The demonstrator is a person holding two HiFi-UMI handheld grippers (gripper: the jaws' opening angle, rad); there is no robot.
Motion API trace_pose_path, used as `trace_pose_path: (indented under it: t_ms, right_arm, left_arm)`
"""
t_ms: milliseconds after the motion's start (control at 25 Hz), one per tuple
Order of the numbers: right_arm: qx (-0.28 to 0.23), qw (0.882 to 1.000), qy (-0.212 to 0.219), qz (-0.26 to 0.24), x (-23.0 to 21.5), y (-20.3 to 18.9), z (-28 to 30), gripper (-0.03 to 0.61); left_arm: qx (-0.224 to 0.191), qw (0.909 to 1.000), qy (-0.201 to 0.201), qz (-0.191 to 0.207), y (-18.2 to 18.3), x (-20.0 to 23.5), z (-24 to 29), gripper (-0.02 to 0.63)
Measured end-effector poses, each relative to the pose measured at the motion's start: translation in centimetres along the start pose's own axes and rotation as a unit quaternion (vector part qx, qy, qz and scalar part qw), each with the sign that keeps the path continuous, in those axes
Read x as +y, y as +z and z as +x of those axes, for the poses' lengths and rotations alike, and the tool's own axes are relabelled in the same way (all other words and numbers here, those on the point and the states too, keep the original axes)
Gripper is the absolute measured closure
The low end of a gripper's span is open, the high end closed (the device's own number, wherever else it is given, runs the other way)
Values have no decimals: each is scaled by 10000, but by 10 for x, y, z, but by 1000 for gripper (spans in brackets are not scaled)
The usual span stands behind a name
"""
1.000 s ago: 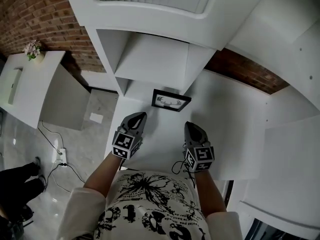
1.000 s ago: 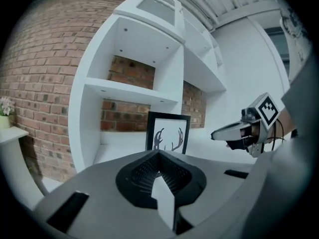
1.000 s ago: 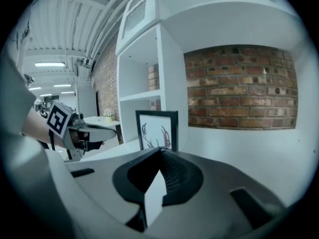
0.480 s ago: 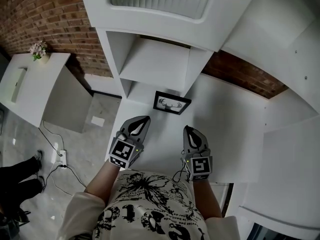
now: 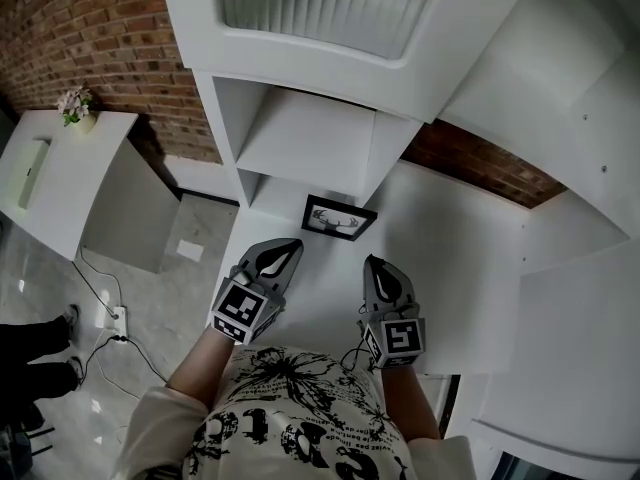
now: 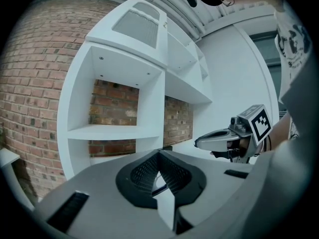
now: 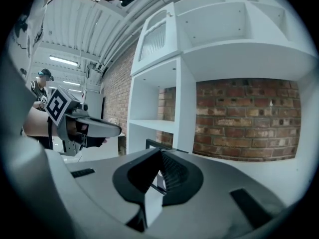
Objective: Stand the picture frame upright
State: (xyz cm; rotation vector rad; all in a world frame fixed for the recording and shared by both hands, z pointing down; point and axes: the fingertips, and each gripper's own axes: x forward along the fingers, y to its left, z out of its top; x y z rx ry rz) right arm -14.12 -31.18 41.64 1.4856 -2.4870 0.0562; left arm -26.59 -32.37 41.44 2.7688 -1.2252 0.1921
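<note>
Showing antlers, the black-edged picture frame [image 5: 340, 218] sits beyond the left gripper [image 5: 283, 251] and right gripper [image 5: 376, 266], their fingers clenched empty.

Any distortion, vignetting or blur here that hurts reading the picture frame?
Head view: sharp, but fisheye bends the white shelf unit; the picture frame is small yet legible. Left gripper view: black circular vignette, left gripper hides most of the frame. Right gripper view: same vignette, brick wall crisp, right gripper fills the lower half.
</note>
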Motion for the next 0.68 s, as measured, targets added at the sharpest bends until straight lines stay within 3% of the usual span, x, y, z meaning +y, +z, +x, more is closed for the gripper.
trace_pose_path:
  t_ms: [680]
  right_arm:
    - [108, 9998, -128, 79, -5, 2, 16, 574]
  left_arm:
    - [66, 9999, 43, 72, 0, 14, 14, 603]
